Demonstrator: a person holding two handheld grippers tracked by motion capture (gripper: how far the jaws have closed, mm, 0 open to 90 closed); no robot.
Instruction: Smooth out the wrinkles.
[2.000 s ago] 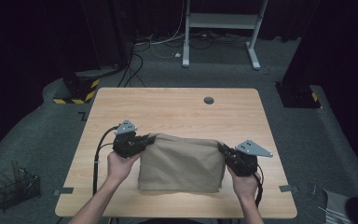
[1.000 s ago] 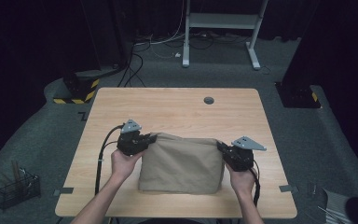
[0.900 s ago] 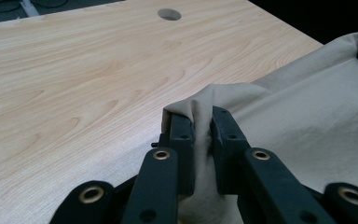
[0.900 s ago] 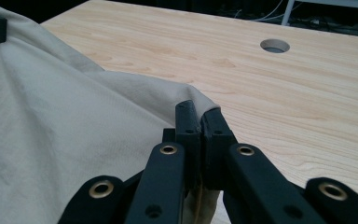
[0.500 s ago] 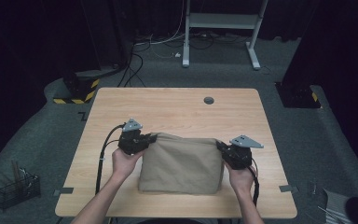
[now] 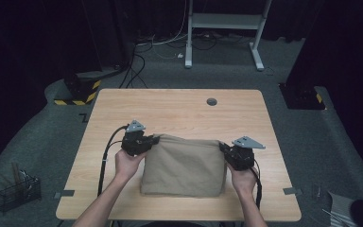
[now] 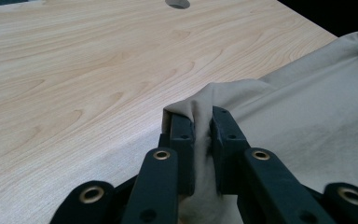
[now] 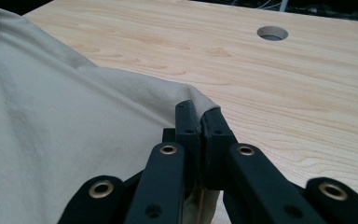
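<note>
A beige folded cloth [image 6: 183, 165] lies on the near half of the wooden table [image 6: 179, 109]. My left gripper [image 6: 152, 140] pinches the cloth's far left corner; in the left gripper view a bunched fold of cloth [image 7: 205, 114] sits squeezed in my left gripper [image 7: 202, 122]. At the far right corner, my right gripper [image 6: 223, 149] is shut on the cloth's edge; in the right gripper view my right gripper [image 8: 199, 116] has its jaws pressed together on the thin cloth [image 8: 74, 121]. A hand holds each gripper from the near side.
A round cable hole [image 6: 211, 101] sits near the table's far edge. A wire basket [image 6: 16, 191] stands on the floor at the left. A white desk frame [image 6: 224, 28] and cables lie on the floor beyond the table.
Both grippers have shifted slightly toward the far side and inward with the cloth's far corners, keeping their grip; the cloth's far edge has moved a little with them.
</note>
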